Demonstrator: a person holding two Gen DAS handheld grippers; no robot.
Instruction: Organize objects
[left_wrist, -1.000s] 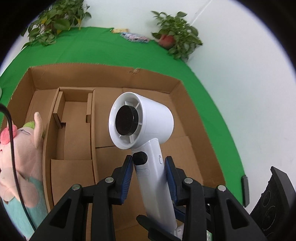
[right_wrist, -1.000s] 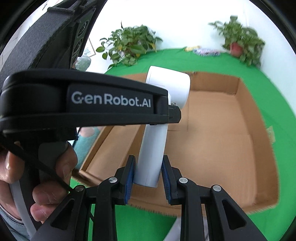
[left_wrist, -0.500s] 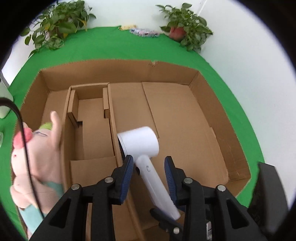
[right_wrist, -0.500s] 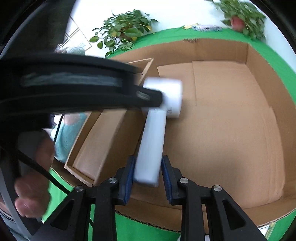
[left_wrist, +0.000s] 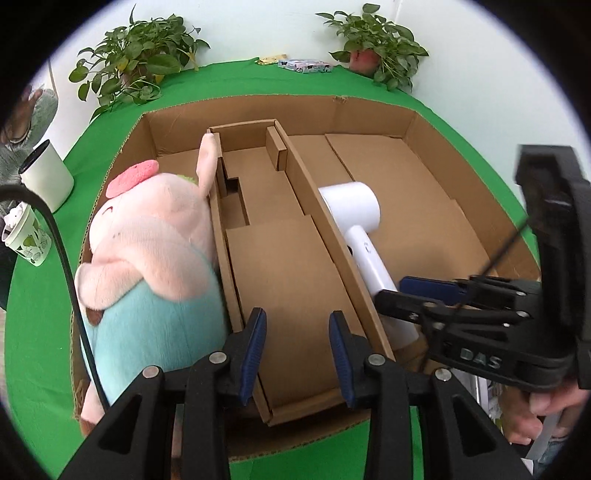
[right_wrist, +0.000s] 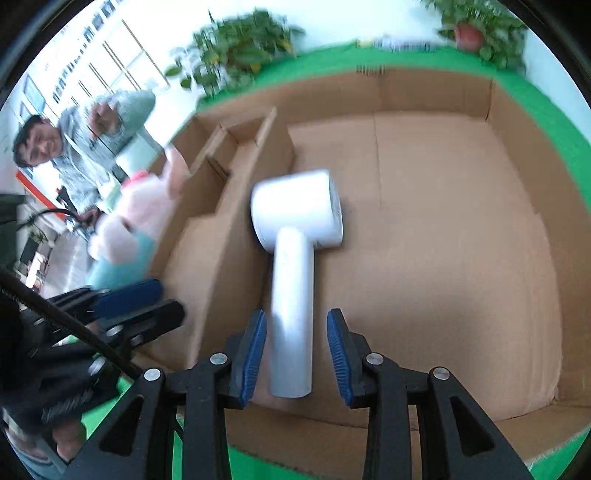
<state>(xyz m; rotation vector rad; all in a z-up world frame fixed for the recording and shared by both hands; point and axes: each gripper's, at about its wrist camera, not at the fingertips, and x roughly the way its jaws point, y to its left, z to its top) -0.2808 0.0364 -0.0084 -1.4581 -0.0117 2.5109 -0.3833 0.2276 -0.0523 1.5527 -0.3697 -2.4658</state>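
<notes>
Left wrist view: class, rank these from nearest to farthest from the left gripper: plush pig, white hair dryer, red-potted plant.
From the left gripper:
1. Plush pig, left compartment, beside the fingers.
2. White hair dryer, right compartment, beyond the divider.
3. Red-potted plant, far back right.

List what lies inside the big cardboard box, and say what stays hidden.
Inside the cardboard box: a white hair dryer lying in the wide right section, a pig plush toy at the left, and an empty cardboard divider insert between. The floor beneath the plush is covered.
</notes>
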